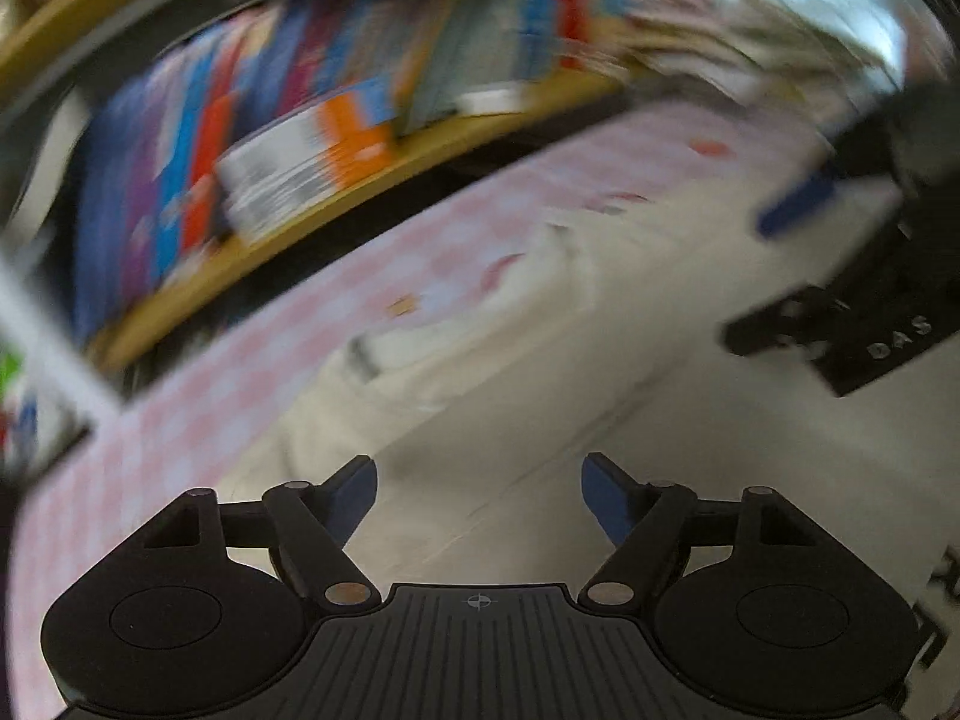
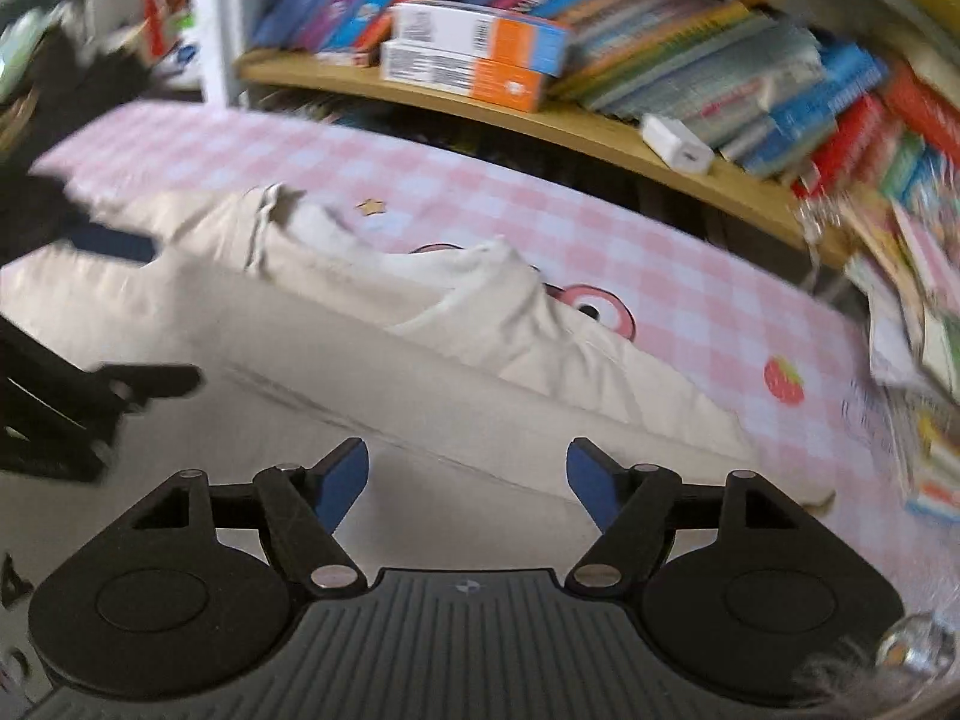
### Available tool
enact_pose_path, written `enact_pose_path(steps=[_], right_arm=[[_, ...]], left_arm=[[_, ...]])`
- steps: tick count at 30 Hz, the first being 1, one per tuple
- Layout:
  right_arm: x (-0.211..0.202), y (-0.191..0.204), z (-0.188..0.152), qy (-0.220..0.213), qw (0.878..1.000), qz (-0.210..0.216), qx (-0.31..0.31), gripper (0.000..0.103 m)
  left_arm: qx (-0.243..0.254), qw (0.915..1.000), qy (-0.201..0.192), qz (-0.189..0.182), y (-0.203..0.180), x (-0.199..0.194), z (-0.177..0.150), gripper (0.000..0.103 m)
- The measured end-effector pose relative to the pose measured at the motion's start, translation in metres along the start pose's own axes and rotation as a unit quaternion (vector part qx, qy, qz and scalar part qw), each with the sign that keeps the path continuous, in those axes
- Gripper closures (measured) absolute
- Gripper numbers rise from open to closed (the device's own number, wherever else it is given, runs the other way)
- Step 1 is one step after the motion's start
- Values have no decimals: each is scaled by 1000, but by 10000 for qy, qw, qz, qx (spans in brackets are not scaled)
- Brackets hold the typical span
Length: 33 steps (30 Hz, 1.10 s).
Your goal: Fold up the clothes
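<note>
Cream garment [image 2: 420, 372] spread flat over the pink checked cloth [image 2: 690, 276] on the desk — collar end rumpled up on its far side, toward the wooden shelf [image 2: 600, 126]. Black printed patch [image 1: 882, 342] on the garment's fabric, letters "DAS" legible in the left wrist view.

Left tool [image 1: 479, 495] hovering above the garment's pale middle, blue-padded fingers [image 1: 354, 495] spread wide, nothing between them. Right tool [image 2: 467, 483] likewise above the garment, nearer its lower hem side, fingers [image 2: 591, 486] wide apart and empty. Each tool visible from the other's camera: right one at the garment's right edge [image 1: 798, 210], left one at the garment's left edge [image 2: 114, 246], both heavily blurred.

Beyond the garment, shelf packed with colourful books [image 2: 750, 60], two orange-and-white boxes [image 2: 474, 54] stacked on the shelf board, a small white charger block [image 2: 678, 144] lying beside them. On the cloth just past the garment's collar — a cartoon eye print [image 2: 594, 306] and a strawberry print [image 2: 783, 381]. Left wrist view badly smeared, shelf details there hard to make out.
</note>
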State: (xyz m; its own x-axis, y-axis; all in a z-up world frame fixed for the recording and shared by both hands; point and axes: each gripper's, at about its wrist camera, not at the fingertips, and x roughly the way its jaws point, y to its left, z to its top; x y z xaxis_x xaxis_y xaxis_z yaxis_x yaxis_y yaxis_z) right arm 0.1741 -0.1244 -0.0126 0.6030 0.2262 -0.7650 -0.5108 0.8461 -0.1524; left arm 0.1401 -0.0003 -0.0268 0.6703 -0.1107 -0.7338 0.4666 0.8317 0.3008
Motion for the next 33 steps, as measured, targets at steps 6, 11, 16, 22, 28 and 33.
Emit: enact_pose_path(steps=[6,11,16,22,28,33], right_arm=[[1,15,-7,76,9988,-74,-485,32],[3,21,-9,86,9975,-104,-692,33],[4,20,-10,122,9977,-25,-667,33],[4,16,-11,157,9983,85,-551,33],[5,10,-11,200,9989,240,-362,33],[6,6,-10,227,9989,336,-253,33]], left_arm=[[924,9957,-45,-72,-17,10,13,17],[1645,9863,-45,155,-17,19,24,13],[806,9954,-9,517,44,46,46,13],[-1401,9856,-183,931,130,41,44,15],[-1307,9901,-504,-115,109,-8,11,25],[-1526,9828,-33,-1039,76,-12,-17,63]])
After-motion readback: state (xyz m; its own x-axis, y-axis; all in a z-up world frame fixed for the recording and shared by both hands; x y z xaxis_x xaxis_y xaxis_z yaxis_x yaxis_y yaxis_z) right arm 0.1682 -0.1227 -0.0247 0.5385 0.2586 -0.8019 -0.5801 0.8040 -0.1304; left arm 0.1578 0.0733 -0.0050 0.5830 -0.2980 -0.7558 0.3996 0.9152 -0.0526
